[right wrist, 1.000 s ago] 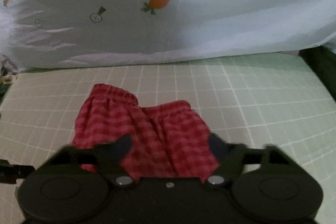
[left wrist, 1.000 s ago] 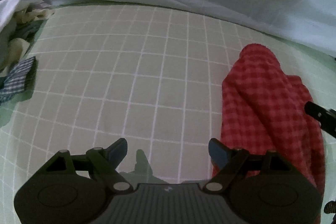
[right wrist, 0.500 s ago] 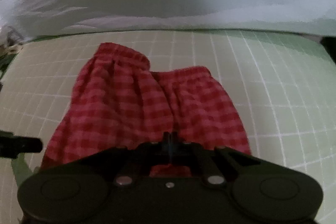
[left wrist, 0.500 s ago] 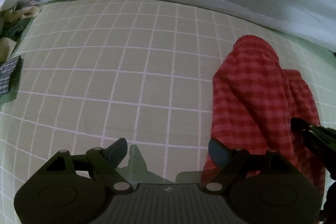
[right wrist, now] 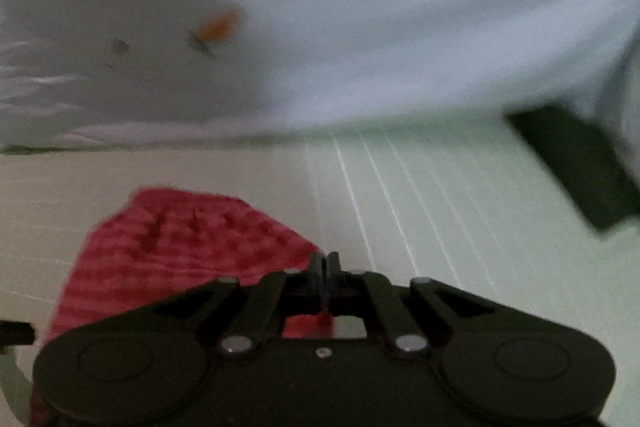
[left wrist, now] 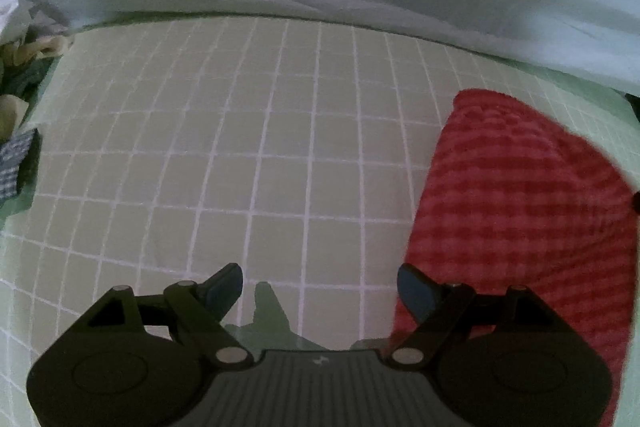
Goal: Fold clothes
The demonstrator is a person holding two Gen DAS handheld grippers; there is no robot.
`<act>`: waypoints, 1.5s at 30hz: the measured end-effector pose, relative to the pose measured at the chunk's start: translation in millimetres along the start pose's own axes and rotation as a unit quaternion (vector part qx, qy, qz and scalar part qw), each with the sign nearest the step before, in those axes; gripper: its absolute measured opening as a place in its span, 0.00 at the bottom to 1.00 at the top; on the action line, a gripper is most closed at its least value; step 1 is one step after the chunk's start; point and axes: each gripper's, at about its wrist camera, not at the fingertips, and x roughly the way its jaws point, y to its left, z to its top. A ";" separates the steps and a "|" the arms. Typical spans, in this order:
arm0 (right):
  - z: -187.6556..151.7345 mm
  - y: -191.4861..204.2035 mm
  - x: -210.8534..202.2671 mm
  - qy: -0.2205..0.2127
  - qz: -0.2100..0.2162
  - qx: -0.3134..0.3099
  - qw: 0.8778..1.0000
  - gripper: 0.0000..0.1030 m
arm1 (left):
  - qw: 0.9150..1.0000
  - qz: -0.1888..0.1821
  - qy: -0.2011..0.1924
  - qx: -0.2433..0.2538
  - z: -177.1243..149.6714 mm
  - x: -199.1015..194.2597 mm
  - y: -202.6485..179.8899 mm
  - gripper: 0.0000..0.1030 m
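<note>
Right hand-held gripper [right wrist: 325, 263] clamped on red checked shorts [right wrist: 180, 239], left hand-held gripper [left wrist: 320, 285] spread wide over the gridded mat [left wrist: 248, 131]; thin cloth could slip free mid-fold

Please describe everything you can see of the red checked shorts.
The red checked shorts are soft woven cloth in a red and pink gingham. They lie on the gridded mat, bunched and rising as a rounded hump, not flat. The right gripper is shut on an edge of the cloth; a bit of red shows behind its fingers. The left gripper is open beside the shorts, its right finger just before the cloth; whether it touches is unclear. The right wrist view is blurred.
</note>
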 end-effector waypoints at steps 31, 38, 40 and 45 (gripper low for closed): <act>-129.0 -26.8 -93.2 0.063 0.054 -0.066 0.994 0.01 | 1.000 0.003 0.023 -0.018 -154.1 -90.3 8.1 0.80; -119.9 -26.2 -120.4 0.036 0.059 -0.082 0.994 0.03 | 1.000 0.005 0.015 -0.008 -162.2 -99.4 -0.4 0.80; -123.3 -28.4 -115.7 0.052 0.059 -0.076 0.994 0.10 | 1.000 0.004 0.017 -0.008 -163.6 -99.8 -0.3 0.80; -137.8 -35.6 -102.5 0.087 0.069 -0.037 0.993 0.36 | 1.000 0.006 0.016 -0.009 -168.1 -102.8 -1.6 0.80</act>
